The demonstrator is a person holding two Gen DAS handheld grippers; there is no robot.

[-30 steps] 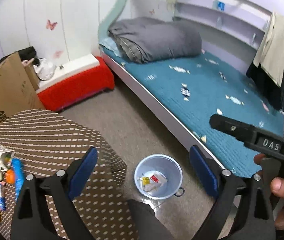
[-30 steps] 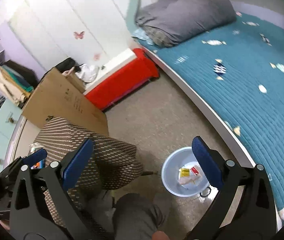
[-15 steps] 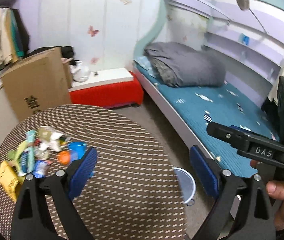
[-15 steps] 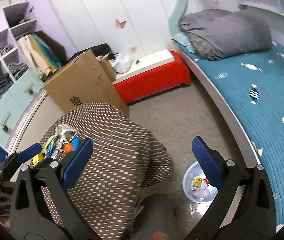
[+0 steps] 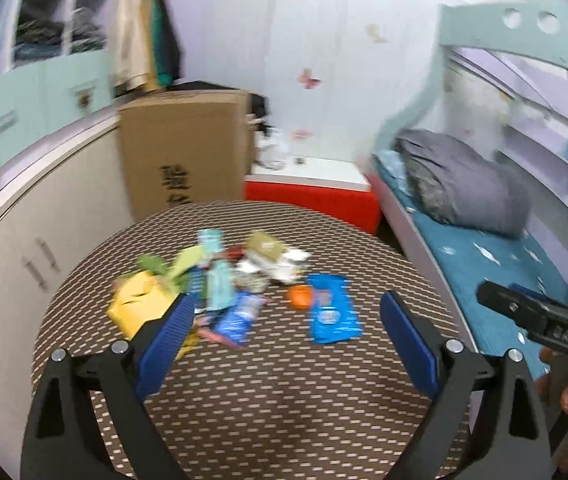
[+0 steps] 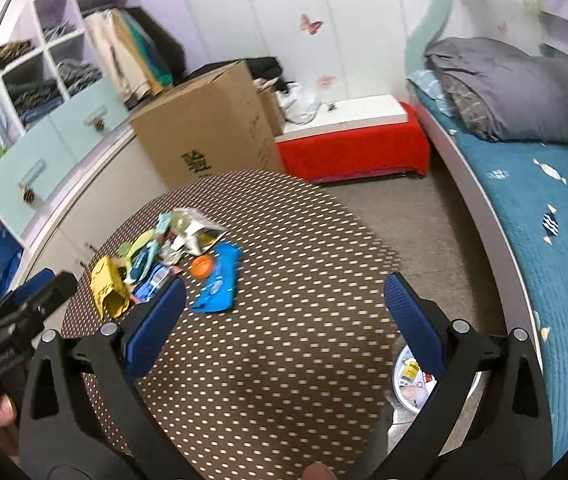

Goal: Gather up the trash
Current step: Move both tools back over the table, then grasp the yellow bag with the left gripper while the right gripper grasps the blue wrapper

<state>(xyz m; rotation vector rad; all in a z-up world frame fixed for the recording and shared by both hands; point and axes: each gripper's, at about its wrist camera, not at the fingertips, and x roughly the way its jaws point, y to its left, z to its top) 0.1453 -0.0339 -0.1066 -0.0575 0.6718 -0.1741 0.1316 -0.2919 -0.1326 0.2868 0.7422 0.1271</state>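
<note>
A pile of wrappers lies on the round brown patterned table (image 5: pixel 284 400): a blue packet (image 5: pixel 332 314), an orange cap (image 5: pixel 300 296), a yellow bag (image 5: pixel 139 308) and several small packets (image 5: pixel 223 280). The pile also shows in the right wrist view, with the blue packet (image 6: pixel 219 280) and yellow bag (image 6: pixel 107 288). My left gripper (image 5: pixel 284 344) is open and empty, above the table just short of the pile. My right gripper (image 6: pixel 284 320) is open and empty, above the table's right part. A pale blue bin (image 6: pixel 412 380) with some trash stands on the floor, partly hidden by the right finger.
A big cardboard box (image 6: pixel 207 128) stands behind the table. A red bench (image 6: pixel 352 148) sits by the far wall. A bed with a teal cover (image 6: pixel 544 200) runs along the right. Cabinets and shelves (image 6: pixel 43 120) line the left.
Both grippers have swung up and left from the bin on the floor towards the table. The trash pile is now in front of them. Both stay open.
</note>
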